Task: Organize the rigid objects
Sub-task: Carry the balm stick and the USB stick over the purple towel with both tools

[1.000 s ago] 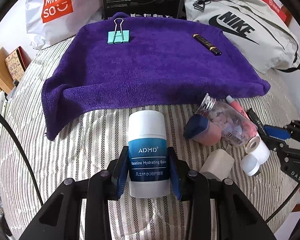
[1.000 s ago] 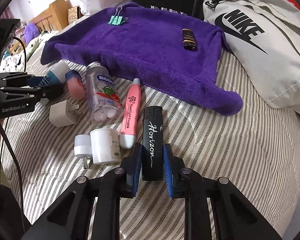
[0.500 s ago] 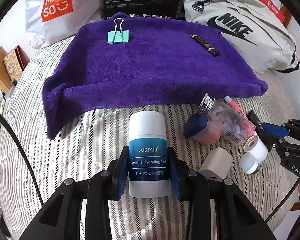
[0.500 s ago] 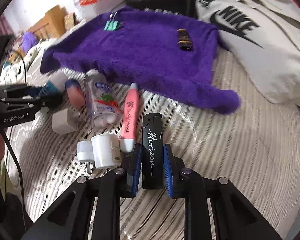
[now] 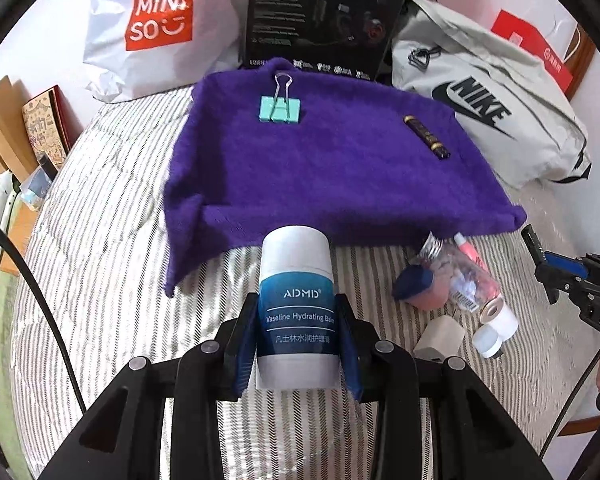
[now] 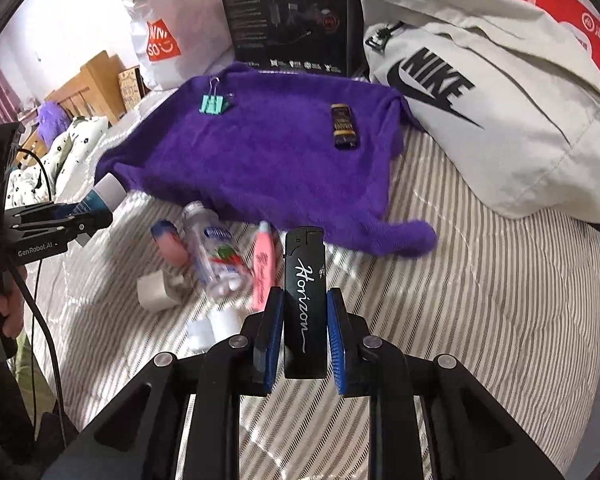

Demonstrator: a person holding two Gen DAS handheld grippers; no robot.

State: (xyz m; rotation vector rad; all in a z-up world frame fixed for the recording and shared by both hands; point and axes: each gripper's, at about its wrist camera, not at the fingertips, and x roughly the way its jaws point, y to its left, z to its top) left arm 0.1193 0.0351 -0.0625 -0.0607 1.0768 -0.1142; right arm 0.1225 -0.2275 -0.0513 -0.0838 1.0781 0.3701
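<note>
Two claws: left claw (image 5: pixel 296 344) pinching one balm stick (image 5: pixel 296 304), right claw (image 6: pixel 303 340) pinching one black lighter (image 6: pixel 304 300).

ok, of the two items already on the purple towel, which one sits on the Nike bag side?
The dark gold-banded tube, near the towel edge by the Nike bag. The teal binder clip lies toward the Miniso bag.
</note>
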